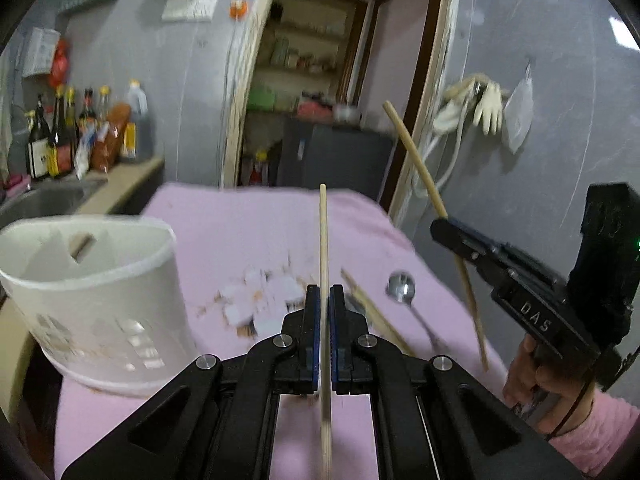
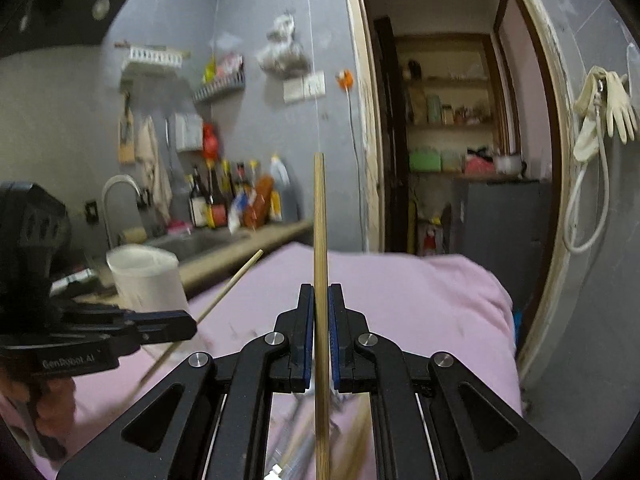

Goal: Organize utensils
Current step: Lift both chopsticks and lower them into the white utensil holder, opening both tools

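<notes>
My left gripper (image 1: 324, 300) is shut on a pale wooden chopstick (image 1: 324, 240) that stands upright above the pink cloth (image 1: 248, 232). My right gripper (image 2: 320, 300) is shut on a darker wooden chopstick (image 2: 319, 216), also upright; it shows at the right of the left wrist view (image 1: 440, 228). A white utensil holder (image 1: 100, 280) stands on the cloth to the left of my left gripper. A metal spoon (image 1: 401, 287) and more chopsticks (image 1: 374, 312) lie on the cloth between the grippers.
A sink (image 1: 36, 200) and counter with several bottles (image 1: 80, 132) are at the left. An open doorway (image 2: 460, 140) with shelves is behind the table. Gloves and a hose (image 2: 600, 120) hang on the right wall.
</notes>
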`<state>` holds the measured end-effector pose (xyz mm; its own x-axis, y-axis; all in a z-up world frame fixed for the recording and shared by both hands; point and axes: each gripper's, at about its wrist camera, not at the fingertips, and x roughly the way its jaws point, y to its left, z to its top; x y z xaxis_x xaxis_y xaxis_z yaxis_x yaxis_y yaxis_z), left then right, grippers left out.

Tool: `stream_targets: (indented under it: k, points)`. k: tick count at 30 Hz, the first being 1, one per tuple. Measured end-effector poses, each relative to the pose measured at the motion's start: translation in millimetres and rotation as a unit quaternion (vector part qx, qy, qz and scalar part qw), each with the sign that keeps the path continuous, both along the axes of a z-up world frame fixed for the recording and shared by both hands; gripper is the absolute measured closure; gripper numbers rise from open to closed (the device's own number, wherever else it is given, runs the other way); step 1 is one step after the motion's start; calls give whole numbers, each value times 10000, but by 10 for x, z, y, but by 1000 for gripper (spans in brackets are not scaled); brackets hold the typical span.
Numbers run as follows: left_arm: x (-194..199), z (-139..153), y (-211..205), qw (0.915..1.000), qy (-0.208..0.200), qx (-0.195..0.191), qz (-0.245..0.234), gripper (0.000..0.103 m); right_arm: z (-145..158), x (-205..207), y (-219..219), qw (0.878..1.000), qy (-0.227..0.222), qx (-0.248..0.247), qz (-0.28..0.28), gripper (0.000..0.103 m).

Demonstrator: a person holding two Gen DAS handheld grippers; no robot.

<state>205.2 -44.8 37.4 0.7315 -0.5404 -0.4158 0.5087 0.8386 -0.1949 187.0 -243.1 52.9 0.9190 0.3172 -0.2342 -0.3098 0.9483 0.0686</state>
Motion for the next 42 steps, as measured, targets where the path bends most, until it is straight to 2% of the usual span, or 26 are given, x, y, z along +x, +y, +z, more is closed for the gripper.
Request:
stream_targets:
  k: [4,8,12,15,20,27,32,42]
  points:
    - [-50,196,240,9977,-536,-333,237,101,161,-6,142,9989,-380,278,80,99]
    - [-44,513,600,9908,-1086,-565,584,101,330,26,390,9953,-783,522,237,99]
    - [112,751,1043,9792,-1537,-833,1031,101,511,177,707,9892,-1074,878,467,99]
    - [216,857,1425,9678,-1767,-932,1532,101,604,237,986,9845,-1420,929,447,99]
    - [324,815,1884,9539,-1958,-1017,2035,101,650,344,1397,9800,-1704,979,311,99]
    - [587,608,2350,9395,-1868,-1543,2423,101,583,593,1603,9741,-1661,1453,484,99]
    - [627,475,2361,9319,-1870,-1612,2657,101,476,734,1606,9736,-1585,1572,468,99]
    - [552,193,2097,9209,-2064,-1233,3069,101,228,823,1676,9791,-1494,1356,271,98]
